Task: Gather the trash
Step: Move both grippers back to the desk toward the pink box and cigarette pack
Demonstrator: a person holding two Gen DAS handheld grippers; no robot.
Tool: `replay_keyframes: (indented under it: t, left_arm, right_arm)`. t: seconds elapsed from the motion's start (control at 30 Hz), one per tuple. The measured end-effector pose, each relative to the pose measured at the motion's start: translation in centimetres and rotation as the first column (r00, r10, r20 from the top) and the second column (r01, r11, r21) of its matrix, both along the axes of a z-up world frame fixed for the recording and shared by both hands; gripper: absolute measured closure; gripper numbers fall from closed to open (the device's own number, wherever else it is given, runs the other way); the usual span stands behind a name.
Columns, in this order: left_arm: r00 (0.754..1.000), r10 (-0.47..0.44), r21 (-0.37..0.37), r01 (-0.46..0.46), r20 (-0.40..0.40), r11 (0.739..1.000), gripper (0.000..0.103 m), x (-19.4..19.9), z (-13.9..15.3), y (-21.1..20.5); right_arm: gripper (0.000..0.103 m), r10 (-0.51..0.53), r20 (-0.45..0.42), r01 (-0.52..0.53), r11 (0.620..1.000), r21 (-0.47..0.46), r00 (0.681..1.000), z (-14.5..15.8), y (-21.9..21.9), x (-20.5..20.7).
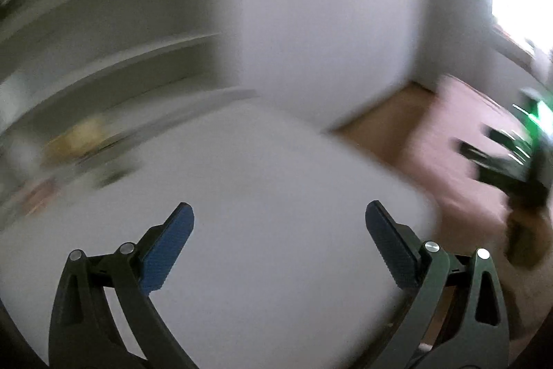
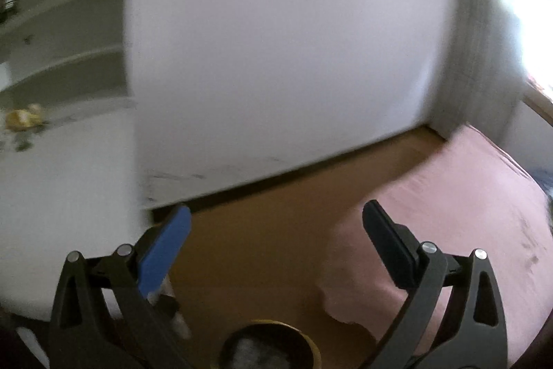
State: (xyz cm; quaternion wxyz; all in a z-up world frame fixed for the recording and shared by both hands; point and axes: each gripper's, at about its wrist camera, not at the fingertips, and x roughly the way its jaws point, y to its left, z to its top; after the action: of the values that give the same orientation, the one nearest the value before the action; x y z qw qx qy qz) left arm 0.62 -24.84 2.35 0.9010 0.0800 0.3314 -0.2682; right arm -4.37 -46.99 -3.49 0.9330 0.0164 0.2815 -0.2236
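Both views are blurred by motion. My left gripper (image 1: 279, 213) is open and empty above a white table top (image 1: 242, 178). Blurred yellowish trash (image 1: 77, 135) lies at the table's far left. My right gripper (image 2: 276, 213) is open and empty above the brown floor (image 2: 259, 248). The same yellow trash shows far left in the right wrist view (image 2: 24, 118). A round dark bin with a yellow rim (image 2: 269, 344) sits below the right gripper. The right gripper also shows at the right edge of the left wrist view (image 1: 501, 158).
A white cabinet or wall block (image 2: 276, 57) stands ahead. White shelves (image 1: 103, 23) are at the left. A pink sheet-covered bed (image 2: 449, 230) lies at the right. A bright window (image 2: 532, 33) is at the far right.
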Motion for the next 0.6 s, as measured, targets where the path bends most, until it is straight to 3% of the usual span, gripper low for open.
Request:
replay_keyframes:
  t: [0.07, 0.13, 0.17, 0.27, 0.3, 0.43, 0.53, 0.6]
  left_arm:
    - [0.974, 0.224, 0.002, -0.224, -0.029, 0.975, 0.006, 3.6, 0.1, 6.8]
    - [0.928, 0.367, -0.005, -0.368, -0.061, 0.930, 0.007, 5.9, 0.0, 11.5]
    - [0.883, 0.461, -0.003, -0.463, -0.088, 0.887, 0.006, 7.5, -0.3, 14.7]
    - [0.795, 0.598, 0.034, -0.597, -0.101, 0.801, 0.006, 9.7, -1.0, 18.9]
    - [0.780, 0.617, 0.035, -0.617, -0.103, 0.786, 0.006, 10.4, -1.2, 20.0]
    - [0.765, 0.632, 0.050, -0.632, -0.124, 0.774, 0.006, 13.2, -2.8, 23.3]
    - [0.741, 0.664, 0.108, -0.655, -0.099, 0.747, 0.006, 15.5, -3.4, 22.5]
    - [0.752, 0.651, 0.118, -0.640, -0.105, 0.759, 0.006, 17.5, -4.1, 22.1]
  right_arm:
    - [0.007, 0.075, -0.002, -0.075, 0.997, -0.009, 0.997, 0.7, 3.0, 3.0]
    - [0.007, 0.154, -0.013, -0.154, 0.988, -0.008, 0.988, 1.3, 6.3, 6.2]
    - [0.007, 0.201, -0.022, -0.201, 0.980, 0.000, 0.979, 1.5, 8.1, 8.0]
    - [0.007, 0.325, -0.038, -0.323, 0.945, 0.046, 0.945, 1.9, 12.7, 12.8]
    - [0.007, 0.369, -0.047, -0.365, 0.928, 0.068, 0.928, 1.9, 14.2, 14.4]
    - [0.007, 0.495, -0.103, -0.482, 0.866, 0.133, 0.863, 1.8, 20.6, 19.4]
    - [0.007, 0.563, -0.183, -0.518, 0.820, 0.243, 0.806, 0.0, 24.3, 24.1]
    - [0.007, 0.603, -0.202, -0.542, 0.790, 0.286, 0.772, -0.8, 26.9, 27.2]
